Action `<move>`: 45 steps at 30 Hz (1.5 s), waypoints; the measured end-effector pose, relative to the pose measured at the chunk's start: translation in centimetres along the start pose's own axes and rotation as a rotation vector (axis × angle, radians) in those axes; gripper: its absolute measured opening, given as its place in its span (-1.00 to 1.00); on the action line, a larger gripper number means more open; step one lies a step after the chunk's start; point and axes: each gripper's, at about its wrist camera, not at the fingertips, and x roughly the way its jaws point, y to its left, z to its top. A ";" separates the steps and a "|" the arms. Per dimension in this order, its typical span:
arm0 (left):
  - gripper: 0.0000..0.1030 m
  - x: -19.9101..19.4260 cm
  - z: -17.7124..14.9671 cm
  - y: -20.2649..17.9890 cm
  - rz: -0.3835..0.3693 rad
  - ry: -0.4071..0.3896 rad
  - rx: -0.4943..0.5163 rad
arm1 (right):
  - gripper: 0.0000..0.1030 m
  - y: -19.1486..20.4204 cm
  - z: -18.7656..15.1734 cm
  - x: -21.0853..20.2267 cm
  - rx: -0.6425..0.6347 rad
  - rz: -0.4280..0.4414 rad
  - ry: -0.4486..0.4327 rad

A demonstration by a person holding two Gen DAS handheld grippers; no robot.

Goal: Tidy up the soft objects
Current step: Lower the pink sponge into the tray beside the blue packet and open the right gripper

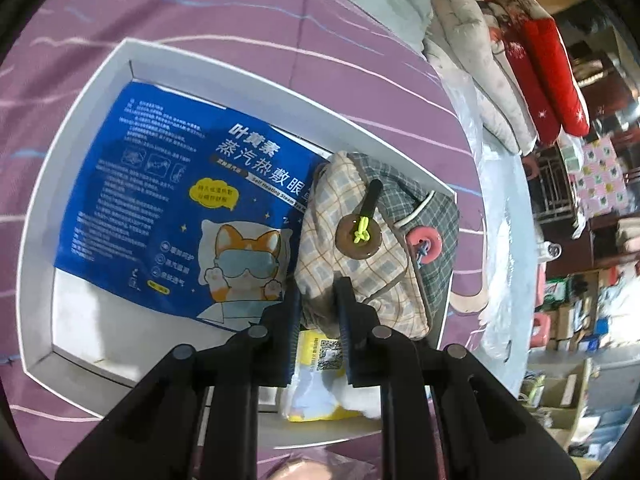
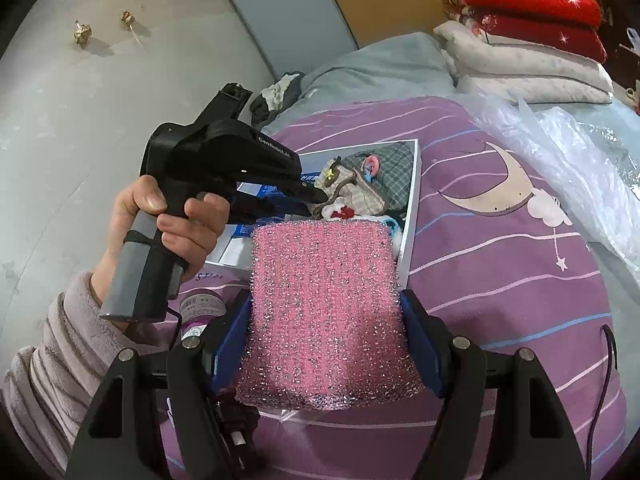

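On the bed, over a purple sheet, a white box lay open with soft things gathered in it. A blue eye-mask packet lay flat along its floor, and two plaid pouches with large buttons were piled against the far wall, partly over the packet. The left gripper pointed steeply down into the box, its jaws narrowed onto the near edge of the beige plaid pouch, with a fold of cloth pinched between them. A yellow-and-white packet lay beneath the jaws.

The right gripper hung nearer the bed's edge, its jaws set wide and clamped across both sides of a pink glittery scrub pad, held above the sheet just short of the box. A hand in a fleecy sleeve gripped the left tool's handle.

The pouch looked light and limp; pinched by one edge it would likely sag and swing, so a deeper bite near the padded seam seemed safer. The pad appeared springy and rough, unlikely to slip, and best held across its width as it was.
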 end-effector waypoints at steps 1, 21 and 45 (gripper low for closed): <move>-0.63 -0.1 0.0 0.0 0.004 -0.010 0.006 | 0.40 0.0 0.0 0.0 0.000 0.000 0.001; -0.27 -7.6 -5.5 1.8 0.299 -0.448 0.220 | 0.40 3.1 -0.7 1.9 -0.047 0.014 0.065; -0.27 -10.5 -5.9 11.9 0.047 -0.440 0.101 | 0.40 7.7 6.0 10.8 0.088 -0.018 0.118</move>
